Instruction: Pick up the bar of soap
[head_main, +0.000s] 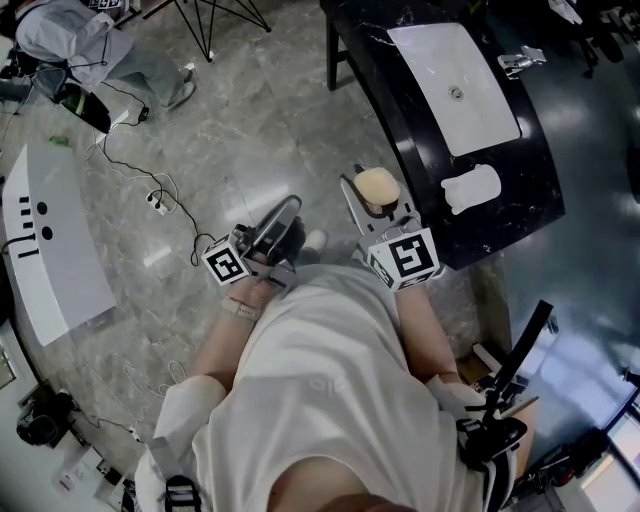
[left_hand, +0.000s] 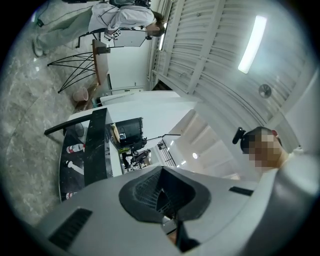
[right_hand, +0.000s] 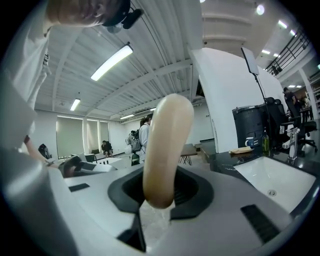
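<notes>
Large open studio or lab hall, stone-look floor (head_main: 250, 120) strewn with cables (head_main: 118, 165) and a power strip (head_main: 157, 203), tripod legs (head_main: 215, 20), freestanding black counter (head_main: 520, 190) with white sink (head_main: 470, 120), slatted ceiling (right_hand: 150, 65), strip lights (right_hand: 112, 62), people at desks (right_hand: 106, 148) beyond

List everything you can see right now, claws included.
bar of soap: one, cream, between the right claw's jaws
counter: one, black, ahead and right of the person
sink basin: one, white, set into the counter
tap: one, chrome, beside the basin
dish or cloth: one, white, counter's near end
board: one, white, floor at left
power strip: one, white, floor, with black cables
bystander: one, grey clothing, far left corner
left claw: grey, shut, empty
right claw: grey, shut on the soap
</notes>
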